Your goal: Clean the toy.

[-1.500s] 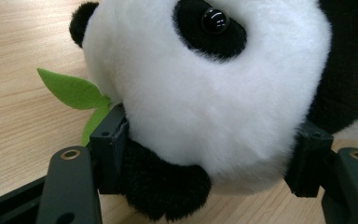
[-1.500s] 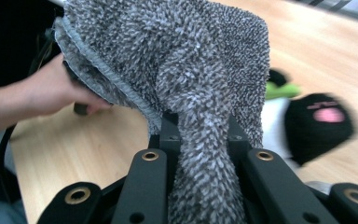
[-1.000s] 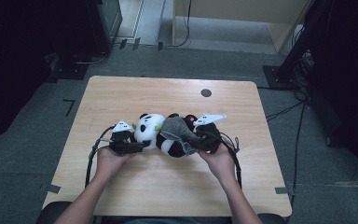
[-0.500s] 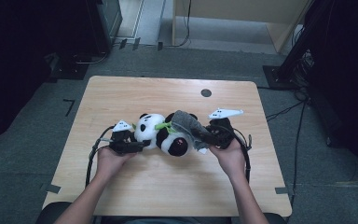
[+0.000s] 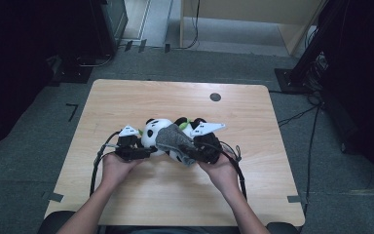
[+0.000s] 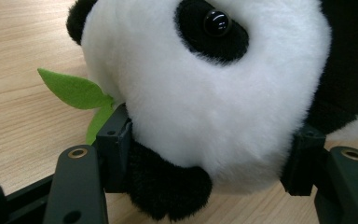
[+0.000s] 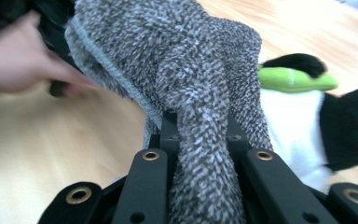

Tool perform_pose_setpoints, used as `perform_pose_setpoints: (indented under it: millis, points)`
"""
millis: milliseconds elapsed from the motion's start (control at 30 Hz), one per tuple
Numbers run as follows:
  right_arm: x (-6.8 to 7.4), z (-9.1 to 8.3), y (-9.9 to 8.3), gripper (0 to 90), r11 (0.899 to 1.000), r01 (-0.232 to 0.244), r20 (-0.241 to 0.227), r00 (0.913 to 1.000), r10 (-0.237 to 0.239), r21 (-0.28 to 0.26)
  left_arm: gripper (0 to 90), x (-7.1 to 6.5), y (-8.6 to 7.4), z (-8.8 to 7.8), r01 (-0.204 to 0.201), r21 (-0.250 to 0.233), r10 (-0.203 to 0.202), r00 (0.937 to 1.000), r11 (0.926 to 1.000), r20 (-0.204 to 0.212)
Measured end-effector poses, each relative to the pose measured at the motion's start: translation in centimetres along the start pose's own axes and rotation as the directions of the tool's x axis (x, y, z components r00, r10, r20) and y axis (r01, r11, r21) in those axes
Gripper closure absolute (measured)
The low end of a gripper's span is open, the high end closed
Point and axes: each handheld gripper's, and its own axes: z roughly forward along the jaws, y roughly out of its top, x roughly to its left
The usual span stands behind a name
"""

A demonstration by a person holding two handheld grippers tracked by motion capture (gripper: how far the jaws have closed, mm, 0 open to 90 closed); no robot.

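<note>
Item: panda, mid-table. My left gripper clamps panda head, steadying. My right gripper pinches grey sock, draped over panda. I judge dressing half done: sock on top, not pulled down.

The panda toy is soft, fluffy plush with a glossy plastic eye and a matt green felt leaf beside its head. Draped over the panda, the grey cloth looks nubbly, rough-knit. Under the panda, the table is smooth pale wood.
</note>
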Motion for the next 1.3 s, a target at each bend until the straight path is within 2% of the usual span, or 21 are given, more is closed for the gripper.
perform_pose_setpoints:
  millis: [33, 100, 167, 333, 467, 600, 667, 733, 767, 800, 833, 867, 933, 1033, 1133, 1300]
  points:
    - [-0.1, 0.1, -0.2, 77.9, 1.000, 0.016, 0.032, 0.9994, -0.016, 0.001, 34.9, 0.0, 0.0, 0.0, -0.002, 0.001, 0.002, 1.0000, 1.0000, 0.002]
    - [-0.6, 0.1, -0.4, 78.1, 1.000, 0.012, 0.041, 0.9991, -0.012, -0.009, 34.7, 0.1, 0.0, 0.0, -0.016, 0.006, 0.016, 0.9999, 0.9999, 0.006]
    - [-1.1, 0.0, -0.7, 78.2, 1.000, -0.021, 0.017, 0.9996, 0.022, -0.018, 34.6, 0.0, -0.1, 0.0, -0.026, 0.007, 0.026, 0.9997, 0.9996, 0.001]
    - [-2.2, -0.3, -1.0, 78.2, 0.998, -0.044, 0.014, 0.9989, 0.044, -0.034, 34.5, 0.0, -0.1, 0.0, -0.022, 0.003, 0.022, 0.9998, 0.9998, 0.001]
    - [-3.1, -0.4, -1.4, 78.2, 0.995, -0.089, -0.002, 0.9960, 0.089, -0.049, 34.5, -0.1, -0.1, 0.0, -0.024, 0.003, 0.024, 0.9997, 0.9997, 0.000]
    - [-3.6, -0.5, -1.6, 78.3, 0.994, -0.099, -0.006, 0.9951, 0.099, -0.055, 34.4, 0.0, -0.1, 0.0, -0.026, 0.003, 0.026, 0.9997, 0.9997, 0.001]
    - [-3.9, -0.5, -1.7, 78.6, 0.993, -0.109, 0.000, 0.9940, 0.109, -0.055, 34.4, 0.0, -0.1, 0.0, -0.026, 0.002, 0.026, 0.9997, 0.9997, 0.002]
    - [-4.4, -0.4, -1.9, 79.1, 0.992, -0.118, 0.038, 0.9922, 0.119, -0.034, 34.4, 0.1, -0.1, 0.0, -0.030, 0.002, 0.030, 0.9995, 0.9995, 0.004]
    - [-4.6, -0.3, -2.1, 79.2, 0.992, -0.124, 0.042, 0.9912, 0.125, -0.027, 34.4, 0.1, -0.1, 0.0, -0.030, 0.001, 0.030, 0.9996, 0.9996, 0.004]
    - [-4.9, -0.3, -2.4, 79.2, 0.988, -0.150, 0.020, 0.9884, 0.151, -0.034, 34.4, 0.1, -0.1, 0.0, -0.030, 0.000, 0.030, 0.9996, 0.9996, 0.003]
    - [-5.1, -0.3, -2.5, 79.2, 0.986, -0.162, 0.022, 0.9864, 0.163, -0.030, 34.4, 0.1, -0.1, 0.0, -0.025, -0.001, 0.025, 0.9997, 0.9997, 0.005]
    - [-5.2, -0.2, -2.6, 79.2, 0.988, -0.157, 0.039, 0.9868, 0.157, -0.015, 34.4, 0.1, -0.1, 0.0, -0.025, -0.002, 0.025, 0.9997, 0.9997, 0.006]
    - [-5.7, -0.3, -2.8, 79.2, 0.986, -0.165, 0.044, 0.9852, 0.166, -0.010, 34.4, 0.1, 0.0, 0.0, -0.021, -0.005, 0.021, 0.9998, 0.9998, 0.006]
    - [-6.2, -1.2, -2.8, 79.3, 0.981, -0.191, 0.064, 0.9792, 0.193, -0.028, 34.5, 0.2, 0.1, -0.2, -0.017, -0.010, 0.017, 0.9998, 0.9998, 0.014]
    - [-6.1, -2.8, -2.1, 79.2, 0.978, -0.199, 0.070, 0.9764, 0.204, -0.067, 34.7, 0.1, 0.4, -0.2, -0.027, -0.011, 0.027, 0.9996, 0.9996, 0.009]
    - [-4.0, -3.6, 0.3, 78.8, 0.986, -0.143, 0.063, 0.9870, 0.148, -0.083, 35.1, -0.4, 0.6, -0.3, -0.035, -0.017, 0.035, 0.9994, 0.9992, -0.004]
